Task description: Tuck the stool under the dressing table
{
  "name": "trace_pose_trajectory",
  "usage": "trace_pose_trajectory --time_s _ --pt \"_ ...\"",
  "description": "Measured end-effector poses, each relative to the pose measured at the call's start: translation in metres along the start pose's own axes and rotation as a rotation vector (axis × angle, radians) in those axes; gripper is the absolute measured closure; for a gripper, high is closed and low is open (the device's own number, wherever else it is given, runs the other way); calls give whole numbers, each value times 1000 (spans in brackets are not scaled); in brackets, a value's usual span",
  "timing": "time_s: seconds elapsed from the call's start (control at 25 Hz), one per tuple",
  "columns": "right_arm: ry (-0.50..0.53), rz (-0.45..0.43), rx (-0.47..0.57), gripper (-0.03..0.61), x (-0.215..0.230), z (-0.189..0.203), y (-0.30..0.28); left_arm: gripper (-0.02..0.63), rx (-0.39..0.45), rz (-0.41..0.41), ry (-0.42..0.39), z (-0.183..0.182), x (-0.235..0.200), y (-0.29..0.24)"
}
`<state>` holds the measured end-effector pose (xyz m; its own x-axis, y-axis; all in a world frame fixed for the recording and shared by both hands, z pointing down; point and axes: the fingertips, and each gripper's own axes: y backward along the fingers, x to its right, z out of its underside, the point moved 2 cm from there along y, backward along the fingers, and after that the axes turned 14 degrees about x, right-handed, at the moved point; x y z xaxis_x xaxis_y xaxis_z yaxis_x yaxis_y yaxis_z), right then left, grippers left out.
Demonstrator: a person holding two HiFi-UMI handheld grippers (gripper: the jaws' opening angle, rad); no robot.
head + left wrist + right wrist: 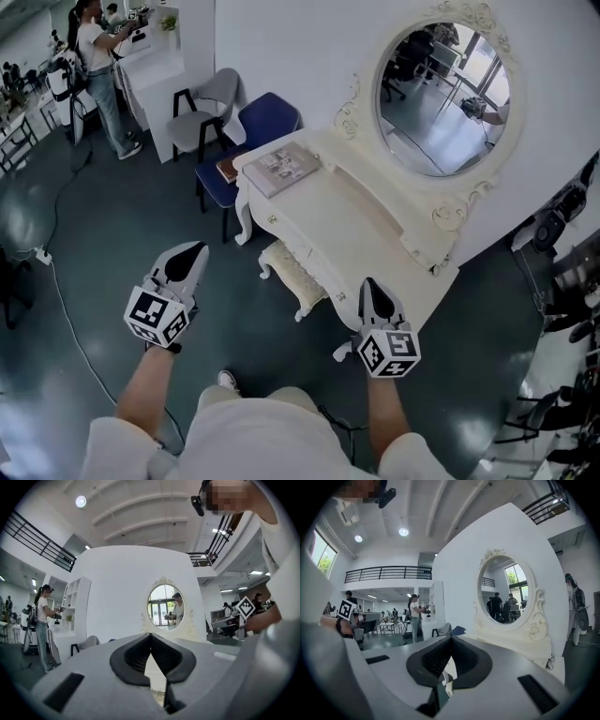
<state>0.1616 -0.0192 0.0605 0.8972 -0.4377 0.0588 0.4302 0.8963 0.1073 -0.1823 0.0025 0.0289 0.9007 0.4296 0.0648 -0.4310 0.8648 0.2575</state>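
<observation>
The left tool and right tool are both pressed together on nothing, held up in front of the dressing table. A further shove with shut tips could skid off, I judge, and knock a carved leg against the dressing table. The stool (cream, textured cushion, curled legs) sits mostly under the dressing table, one end peeking out.

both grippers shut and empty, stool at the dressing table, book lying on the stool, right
Not the book: the head view shows it on the dressing table top, near the blue chair, not on the stool. The left gripper and right gripper are shut and empty, as you said.
</observation>
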Motion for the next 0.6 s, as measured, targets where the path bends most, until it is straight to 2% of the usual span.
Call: trace_pose_trajectory --time_s 0.36,0.6 --pt "29 6 147 578 32 -85 30 598 162 -61 -63 -96 2 22" --pt "48 24 201 578 44 -116 53 598 219 -105 -127 -129 9 46"
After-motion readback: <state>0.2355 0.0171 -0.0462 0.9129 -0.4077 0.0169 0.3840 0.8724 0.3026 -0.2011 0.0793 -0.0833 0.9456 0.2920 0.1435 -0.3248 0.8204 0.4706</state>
